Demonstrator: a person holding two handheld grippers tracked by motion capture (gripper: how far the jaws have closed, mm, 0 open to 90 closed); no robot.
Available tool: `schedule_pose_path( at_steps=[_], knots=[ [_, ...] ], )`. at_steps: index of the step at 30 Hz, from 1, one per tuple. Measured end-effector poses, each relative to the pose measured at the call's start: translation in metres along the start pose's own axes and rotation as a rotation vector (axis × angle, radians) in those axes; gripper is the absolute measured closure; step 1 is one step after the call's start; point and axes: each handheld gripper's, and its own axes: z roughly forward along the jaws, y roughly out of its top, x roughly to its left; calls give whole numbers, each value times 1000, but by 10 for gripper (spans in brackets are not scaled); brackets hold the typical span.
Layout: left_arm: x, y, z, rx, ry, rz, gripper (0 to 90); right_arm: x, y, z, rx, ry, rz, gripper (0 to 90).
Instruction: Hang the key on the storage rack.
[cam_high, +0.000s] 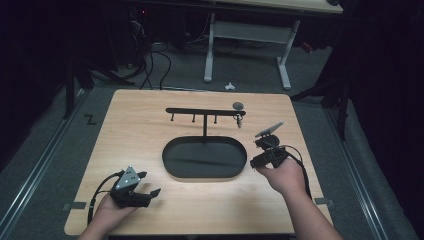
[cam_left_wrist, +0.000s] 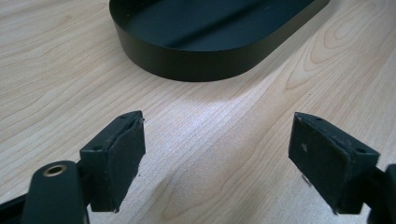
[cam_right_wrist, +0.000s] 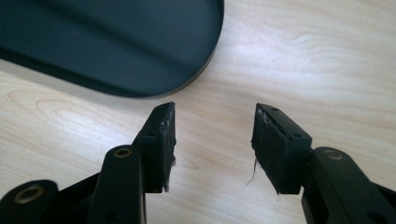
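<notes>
While both tongs hang parted and empty over the pale wooden surface (cam_high: 150, 120), nothing is gripped yet; this looks like the approach. The left tongs (cam_left_wrist: 217, 158) face the black oval metal tray (cam_left_wrist: 205, 60), which sits mid-surface under a black T-shaped hook stand (cam_high: 205, 114). The right tongs (cam_right_wrist: 214, 140) hover just beside the tray's right end, so next probably comes a reach toward it.

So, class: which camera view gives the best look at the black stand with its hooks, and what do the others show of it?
The high view: the black stand shows whole, crossbar, post and oval tray base. The left gripper view has a curved end of that base, the right gripper view a rounded end.
</notes>
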Motion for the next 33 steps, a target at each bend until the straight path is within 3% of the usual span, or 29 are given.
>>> schedule_pose_path(
  at_steps=[15,19,20,21,23,24,25,29,32,33],
  knots=[
    [-1,0,1,7,4,3,191,14,-63,28,-128,-10,-1,472],
    [-1,-1,1,8,6,5,191,16,-84,41,-221,-17,17,452],
    [-2,-1,1,5,9,7,191,16,-84,41,-221,-17,17,452],
    [-2,0,0,-3,11,7,191,16,-93,46,-270,-25,32,441],
    [-2,0,0,-5,13,6,192,16,-97,48,-299,-28,40,436],
    [-2,0,0,-6,16,7,192,16,-105,53,-347,-39,48,427],
    [-3,0,0,-6,18,8,192,16,-105,53,-347,-39,48,427],
    [-5,-1,1,-2,27,26,192,13,-121,64,-438,-26,74,408],
    [-6,-1,0,-6,34,24,192,12,-124,68,-467,-33,68,393],
    [-6,-3,0,-16,37,15,192,12,-129,69,-511,-54,47,377]
  ],
)
